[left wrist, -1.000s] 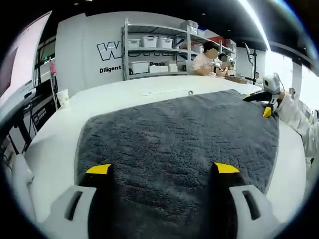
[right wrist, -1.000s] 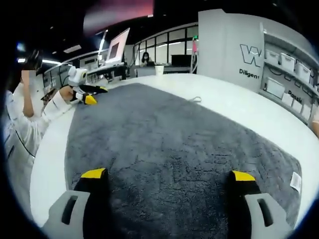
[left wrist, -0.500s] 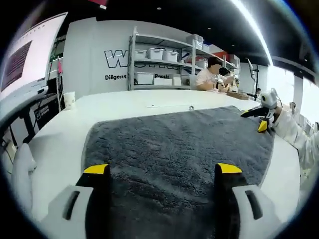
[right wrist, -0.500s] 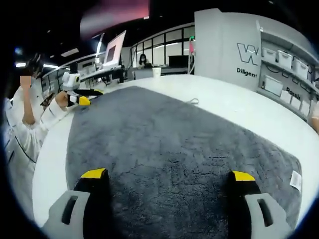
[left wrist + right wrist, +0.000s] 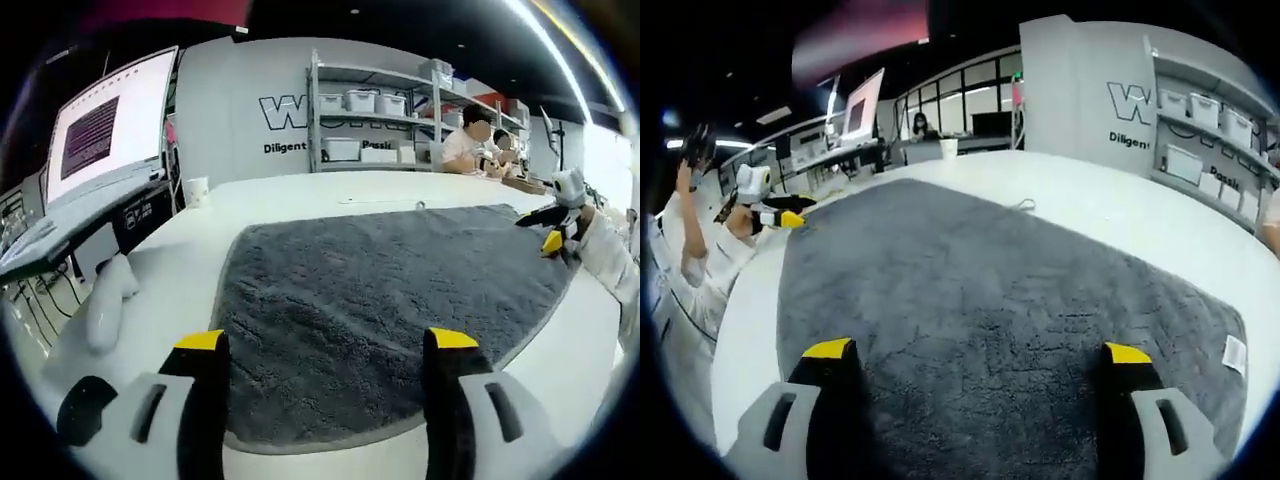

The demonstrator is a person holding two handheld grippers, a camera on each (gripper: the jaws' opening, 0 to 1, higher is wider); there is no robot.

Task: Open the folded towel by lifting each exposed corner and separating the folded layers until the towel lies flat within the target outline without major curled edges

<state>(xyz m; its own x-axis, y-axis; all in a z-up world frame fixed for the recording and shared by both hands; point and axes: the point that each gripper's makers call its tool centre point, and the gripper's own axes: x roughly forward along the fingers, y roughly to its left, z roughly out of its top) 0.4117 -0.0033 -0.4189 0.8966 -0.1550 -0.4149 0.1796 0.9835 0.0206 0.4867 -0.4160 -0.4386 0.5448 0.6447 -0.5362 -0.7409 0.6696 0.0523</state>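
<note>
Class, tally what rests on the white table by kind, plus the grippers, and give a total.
Towel: 1
Cup: 1
Grippers, left and right: 2
Total: 4

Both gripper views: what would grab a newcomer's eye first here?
The big grey towel spread flat over the white table dominates both views, with a small white label at its far right edge. Both grippers hang open, the left gripper near the towel's edge, the right gripper over the pile.
</note>
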